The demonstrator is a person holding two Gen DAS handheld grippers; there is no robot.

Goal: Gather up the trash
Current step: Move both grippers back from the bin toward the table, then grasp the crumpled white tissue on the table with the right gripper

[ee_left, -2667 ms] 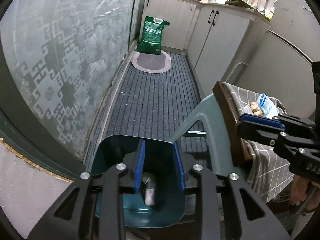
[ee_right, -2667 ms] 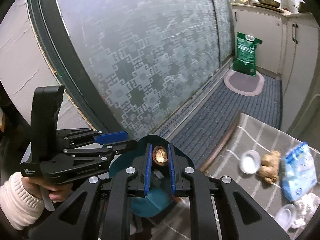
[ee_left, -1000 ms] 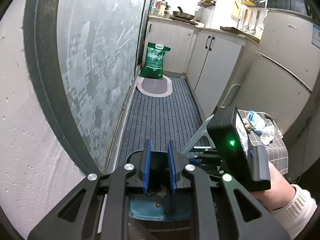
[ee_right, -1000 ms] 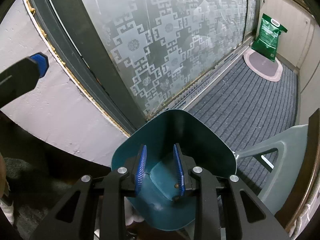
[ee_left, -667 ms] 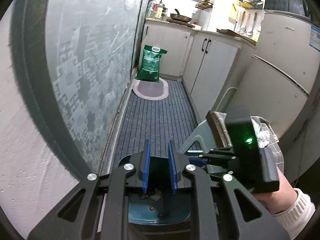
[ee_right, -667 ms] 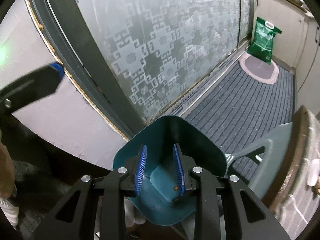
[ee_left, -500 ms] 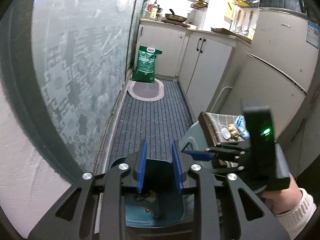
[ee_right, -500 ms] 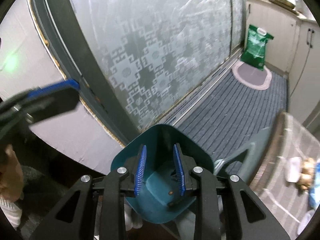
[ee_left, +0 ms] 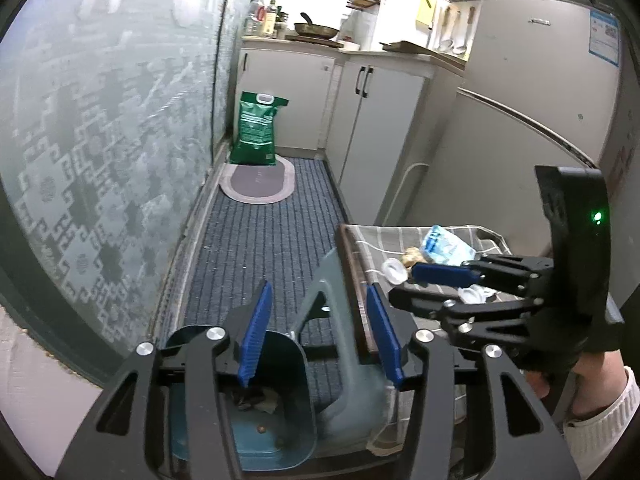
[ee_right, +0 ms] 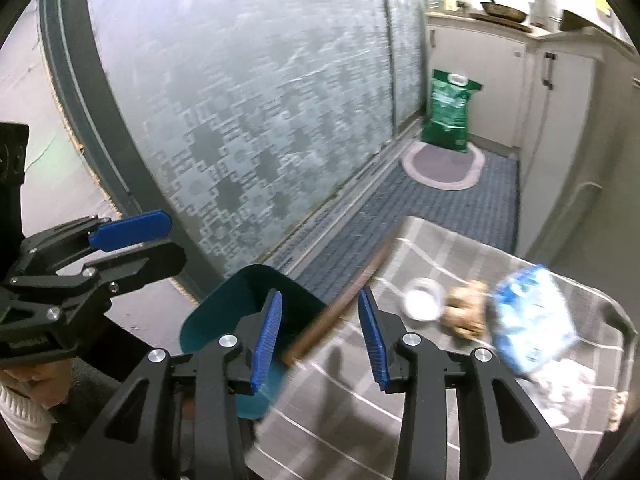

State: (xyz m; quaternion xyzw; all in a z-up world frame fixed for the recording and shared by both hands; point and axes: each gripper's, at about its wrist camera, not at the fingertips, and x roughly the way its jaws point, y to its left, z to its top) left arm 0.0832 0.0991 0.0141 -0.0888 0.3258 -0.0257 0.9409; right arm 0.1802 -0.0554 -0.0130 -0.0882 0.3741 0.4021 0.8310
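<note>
A teal trash bin (ee_left: 276, 408) stands on the floor beside the table, with scraps at its bottom; it also shows in the right wrist view (ee_right: 224, 312). My left gripper (ee_left: 316, 336) is open and empty above the bin and the table's edge. My right gripper (ee_right: 320, 340) is open and empty over the table's near corner. On the checked cloth (ee_right: 360, 420) lie a blue plastic bag (ee_right: 528, 320), a ginger piece (ee_right: 464, 312), a white lid (ee_right: 422, 298) and white crumpled paper (ee_right: 560, 388).
A frosted patterned glass door (ee_right: 260, 100) runs along the left. A grey plastic stool (ee_left: 344, 344) stands between bin and table. A green sack (ee_left: 256, 128) and an oval mat (ee_left: 260, 180) lie at the far end by white cabinets (ee_left: 380, 120). A fridge (ee_left: 540, 100) stands at right.
Both grippers have opened wider and lifted away from the bin, swinging right toward the table. The nut shell held by the right gripper 2.7 s ago is gone from its jaws.
</note>
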